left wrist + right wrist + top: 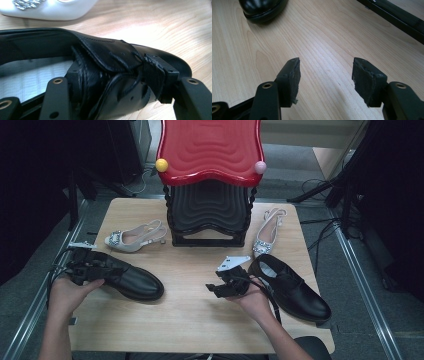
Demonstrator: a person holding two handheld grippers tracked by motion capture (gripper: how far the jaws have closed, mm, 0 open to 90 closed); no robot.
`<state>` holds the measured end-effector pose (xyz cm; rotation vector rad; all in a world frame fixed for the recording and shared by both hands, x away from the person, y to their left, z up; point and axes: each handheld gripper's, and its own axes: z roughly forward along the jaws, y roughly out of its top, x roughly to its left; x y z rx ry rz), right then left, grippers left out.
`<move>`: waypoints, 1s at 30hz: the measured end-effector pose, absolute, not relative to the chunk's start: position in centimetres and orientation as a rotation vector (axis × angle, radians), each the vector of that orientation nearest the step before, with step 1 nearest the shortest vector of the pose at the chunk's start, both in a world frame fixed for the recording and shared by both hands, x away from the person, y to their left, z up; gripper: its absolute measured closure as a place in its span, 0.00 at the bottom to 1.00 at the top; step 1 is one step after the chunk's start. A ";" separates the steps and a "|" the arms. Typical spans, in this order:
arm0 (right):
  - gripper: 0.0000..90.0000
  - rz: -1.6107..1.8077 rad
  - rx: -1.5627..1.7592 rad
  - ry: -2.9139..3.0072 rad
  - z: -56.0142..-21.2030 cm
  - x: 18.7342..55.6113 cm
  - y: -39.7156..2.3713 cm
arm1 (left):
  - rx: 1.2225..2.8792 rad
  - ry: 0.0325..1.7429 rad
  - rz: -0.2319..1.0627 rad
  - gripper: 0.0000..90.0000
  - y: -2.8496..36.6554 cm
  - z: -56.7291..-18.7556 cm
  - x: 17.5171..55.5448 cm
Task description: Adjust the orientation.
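Note:
Two black leather lace-up shoes lie on the wooden table (190, 320). My left gripper (86, 267) is at the heel end of the left black shoe (132, 281). In the left gripper view the left gripper (115, 80) is shut on that shoe (105, 50), its jaws pinching the laced upper beside the opening. My right gripper (224, 286) stands open low over bare wood, just left of the right black shoe (295, 290). In the right gripper view the right gripper (325, 75) has only table between its pads, with the left shoe's toe (262, 7) farther off.
A shoe rack with a red top shelf (210, 150) and a black lower shelf (210, 212) stands at the table's back. A pale heeled shoe (135, 238) lies left of it and another (267, 232) right of it. The rack's base bar (397, 17) crosses ahead of the right gripper.

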<state>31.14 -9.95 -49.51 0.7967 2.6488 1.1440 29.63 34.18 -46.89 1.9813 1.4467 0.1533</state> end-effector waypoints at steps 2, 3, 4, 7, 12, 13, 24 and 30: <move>0.45 1.143 0.800 2.649 -49.5 31.1 -9.9 | 1.971 1.451 0.137 0.47 34.4 -46.9 29.7; 0.45 1.143 0.800 2.649 -49.5 31.1 -9.9 | 1.959 1.451 0.125 0.47 34.4 -47.0 29.8; 0.45 1.138 0.794 2.654 -49.6 31.1 -9.9 | 1.954 1.449 0.107 0.52 34.5 -47.1 29.8; 0.45 1.137 0.791 2.658 -49.6 31.1 -9.8 | 1.958 1.453 0.072 0.56 34.4 -46.9 29.8; 0.45 1.138 0.781 2.655 -49.6 31.0 -9.7 | 1.936 1.458 -0.001 0.73 34.0 -46.1 29.8; 0.45 1.140 0.783 2.652 -49.6 31.1 -9.8 | 1.946 1.459 -0.010 0.74 33.7 -45.6 29.8; 0.46 1.158 0.781 2.637 -49.3 30.9 -9.9 | 1.970 1.382 0.026 0.85 30.4 -42.3 28.8; 0.46 1.167 0.773 2.630 -49.2 30.7 -9.9 | 1.958 1.313 -0.007 0.84 28.2 -40.8 28.5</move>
